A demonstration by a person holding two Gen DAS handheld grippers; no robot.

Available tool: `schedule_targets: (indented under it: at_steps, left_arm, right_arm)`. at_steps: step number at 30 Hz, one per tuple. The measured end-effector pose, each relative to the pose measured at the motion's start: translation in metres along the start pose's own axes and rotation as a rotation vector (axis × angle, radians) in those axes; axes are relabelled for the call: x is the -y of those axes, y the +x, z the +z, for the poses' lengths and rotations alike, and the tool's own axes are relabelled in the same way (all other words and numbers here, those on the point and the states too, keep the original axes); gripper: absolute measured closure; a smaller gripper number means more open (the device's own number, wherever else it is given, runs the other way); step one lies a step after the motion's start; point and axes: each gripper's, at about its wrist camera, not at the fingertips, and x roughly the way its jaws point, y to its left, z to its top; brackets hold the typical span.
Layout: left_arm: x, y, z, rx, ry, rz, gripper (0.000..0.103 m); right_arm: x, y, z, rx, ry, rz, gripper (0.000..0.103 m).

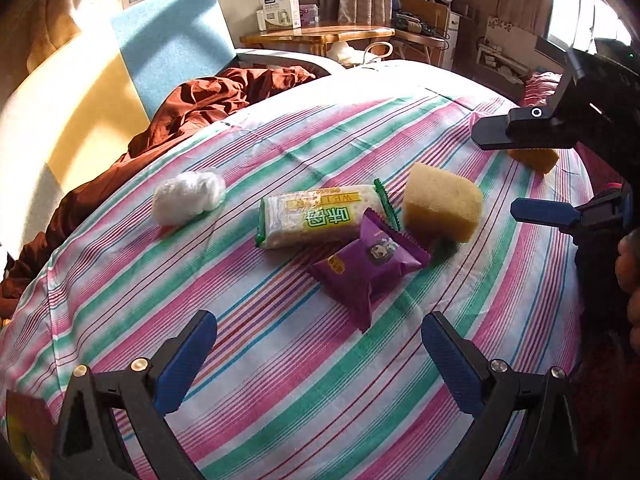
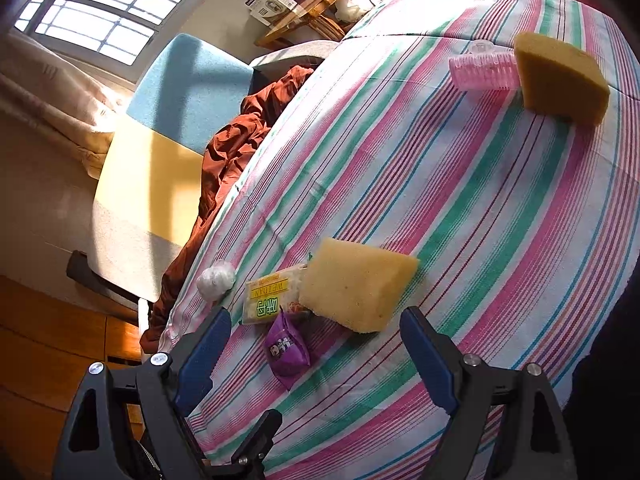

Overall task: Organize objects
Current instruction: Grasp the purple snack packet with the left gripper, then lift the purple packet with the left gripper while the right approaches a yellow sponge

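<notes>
1. The left gripper (image 1: 319, 344), black with blue pads, stands wide apart over the pink, green and white striped cloth (image 1: 280, 400), with nothing between its jaws.
2. The right gripper (image 2: 316, 344) is likewise spread wide and empty; in the left wrist view it shows at the right edge (image 1: 496, 172), above the cloth.
3. Just beyond the left gripper lies a purple foil snack packet (image 1: 370, 266), its far corner resting on a green and yellow plastic-wrapped biscuit pack (image 1: 320, 216).
4. A pale yellow wedge-shaped sponge (image 1: 442, 202) stands just beside the biscuit pack's right end.
5. A white crumpled ball of plastic wrap (image 1: 188, 197) lies near the pack's left end, apart from it.
6. Farther across the cloth a darker yellow sponge block (image 2: 560, 80) touches a pink ribbed plastic hair roller (image 2: 482, 72).
7. Beyond the cloth's edge lie a rust-brown crumpled fabric (image 1: 192, 116) and a blue and yellow upholstered chair (image 1: 172, 40).
</notes>
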Motion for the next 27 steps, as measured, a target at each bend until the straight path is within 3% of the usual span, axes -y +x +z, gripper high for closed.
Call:
schedule_targets:
  at_steps: [6, 7, 8, 10, 12, 17, 27]
  left_arm:
    - [0.022, 0.028, 0.023, 0.034, 0.164, 0.028, 0.001]
    - [0.023, 0.034, 0.025, 0.029, 0.174, 0.016, 0.006]
    - [0.024, 0.041, 0.026, 0.018, 0.174, 0.002, 0.024]
    - [0.024, 0.053, 0.024, -0.018, 0.157, -0.005, 0.049]
    - [0.017, 0.051, 0.019, -0.002, 0.090, -0.049, 0.058]
    - [-0.002, 0.036, -0.011, 0.027, -0.113, -0.077, 0.065]
    - [-0.015, -0.025, -0.100, 0.095, -0.325, 0.044, 0.066]
  right_arm:
    - [-0.001, 0.002, 0.000, -0.012, 0.000, 0.014, 0.015]
    - [0.000, 0.003, 0.000, -0.016, 0.002, 0.017, 0.015]
    - [0.000, 0.003, 0.000, -0.017, 0.002, 0.017, 0.015]
    - [0.000, 0.002, 0.000, -0.013, 0.001, 0.014, 0.015]
    - [-0.001, 0.003, 0.000, -0.014, -0.006, 0.008, 0.015]
    - [-0.004, 0.007, -0.002, -0.031, -0.030, -0.014, 0.015]
    - [-0.010, 0.016, -0.006, -0.062, -0.080, -0.081, 0.015]
